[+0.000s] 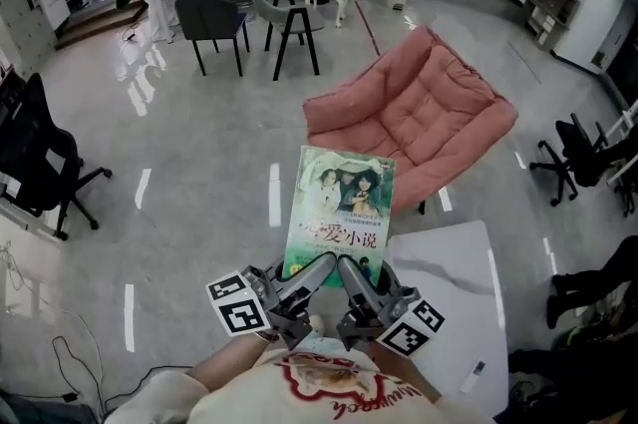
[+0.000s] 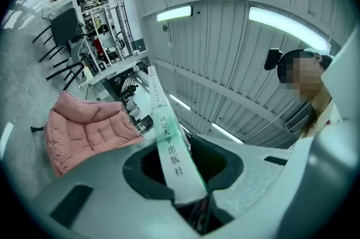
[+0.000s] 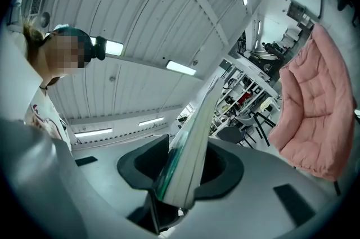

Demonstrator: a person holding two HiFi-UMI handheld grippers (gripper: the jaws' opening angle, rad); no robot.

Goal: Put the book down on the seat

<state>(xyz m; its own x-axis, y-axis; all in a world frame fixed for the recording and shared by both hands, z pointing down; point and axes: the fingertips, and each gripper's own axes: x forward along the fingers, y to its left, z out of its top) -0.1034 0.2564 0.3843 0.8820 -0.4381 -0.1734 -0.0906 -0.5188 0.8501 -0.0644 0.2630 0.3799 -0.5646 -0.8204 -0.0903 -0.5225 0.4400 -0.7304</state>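
The left gripper point(image 1: 311, 274) and right gripper point(image 1: 357, 278), side by side and pointing roughly level, have their jaws clamped on the near edge of the green-covered book point(image 1: 339, 212), held cover-up in the air. Beyond its far edge lies the pink cushioned seat point(image 1: 424, 108), with open floor point(image 1: 199, 173) around it.

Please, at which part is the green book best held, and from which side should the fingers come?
Hold the book at its near short edge, coming from the person's side, as the left gripper and right gripper do. It is thin and flat, cover up, so fingers close across its thickness; two grips probably keep it level.
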